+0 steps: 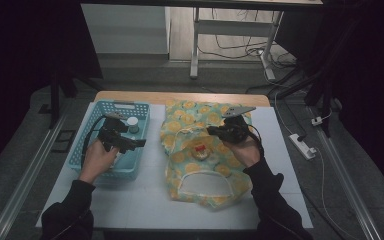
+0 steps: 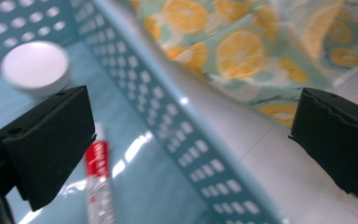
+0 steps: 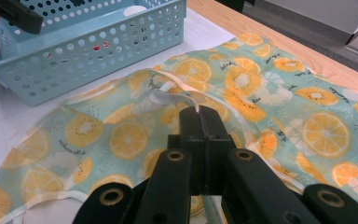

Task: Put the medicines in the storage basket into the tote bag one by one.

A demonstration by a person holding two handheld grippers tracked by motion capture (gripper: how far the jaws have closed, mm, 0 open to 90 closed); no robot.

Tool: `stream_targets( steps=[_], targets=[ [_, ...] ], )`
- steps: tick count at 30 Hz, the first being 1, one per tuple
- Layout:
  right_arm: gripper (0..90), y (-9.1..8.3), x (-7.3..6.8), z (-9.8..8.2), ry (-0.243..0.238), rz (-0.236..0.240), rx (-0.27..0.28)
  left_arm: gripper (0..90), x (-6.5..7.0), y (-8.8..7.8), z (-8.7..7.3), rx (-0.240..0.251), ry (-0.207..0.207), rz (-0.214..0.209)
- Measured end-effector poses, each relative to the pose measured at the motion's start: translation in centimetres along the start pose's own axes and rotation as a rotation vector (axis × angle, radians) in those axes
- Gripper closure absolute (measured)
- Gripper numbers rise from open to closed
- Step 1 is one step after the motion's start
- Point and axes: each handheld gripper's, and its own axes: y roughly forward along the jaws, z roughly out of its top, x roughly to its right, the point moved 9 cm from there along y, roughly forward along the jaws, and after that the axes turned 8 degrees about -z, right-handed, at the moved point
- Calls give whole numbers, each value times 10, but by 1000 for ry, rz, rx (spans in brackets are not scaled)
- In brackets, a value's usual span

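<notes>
At the table's near edge the person's 2 forearms come in. The right gripper [image 1: 214, 130] is clenched on the white trim [image 3: 186, 100] of the orange-print cloth bag [image 1: 200, 150], spread over the table's middle. The left gripper [image 1: 139, 143], jaws wide apart and released, hovers over the blue basket [image 1: 92, 112] by the left edge, above a red tube [image 2: 97, 184] and white-capped bottle [image 1: 133, 123].

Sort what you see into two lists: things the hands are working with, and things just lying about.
In use:
- lemon-print bag, its white trim pinched by the right hand-held gripper
- blue basket with a white-capped bottle and a red tube, under the open left hand-held gripper

Lying about:
- power strip on the floor
- cables beyond the table
</notes>
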Motion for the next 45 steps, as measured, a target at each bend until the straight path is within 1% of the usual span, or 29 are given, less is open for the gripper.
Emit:
stream_targets(
  steps=[5,7,12,13,15,21,25,29,30,32,33,41,43,45],
  targets=[
    [900,0,0,0,-1,1,0,0,-19,-3,-8,-13,-17,58],
    [900,0,0,0,-2,1,-1,0,-26,-2,-12,-30,-26,81],
    [900,1,0,0,-3,1,-1,0,-41,3,-24,-93,-30,123],
    [900,1,0,0,-3,1,-2,0,-43,4,-26,-104,-31,119],
    [900,1,0,-1,-3,0,-3,0,-46,6,-28,-128,-32,131],
    [900,1,-1,0,-3,1,-1,0,-49,15,-36,-211,-28,140],
    [900,0,0,0,-3,2,0,0,-50,19,-42,-255,-37,134],
    [899,0,-1,0,-3,1,1,0,-51,22,-46,-298,-57,128],
    [900,0,-1,0,-3,1,0,6,-52,23,-48,-310,-62,133],
    [899,0,-1,0,-5,2,1,38,-55,24,-49,-327,-66,172],
    [899,0,-1,0,-5,2,1,63,-55,24,-50,-335,-72,178],
    [899,-1,0,0,-5,0,4,383,-55,26,-54,-369,-70,179],
    [899,0,0,0,-6,0,3,461,-54,26,-55,-366,-76,167],
    [899,0,0,0,-7,0,3,516,-54,26,-55,-366,-76,157]
  ],
)
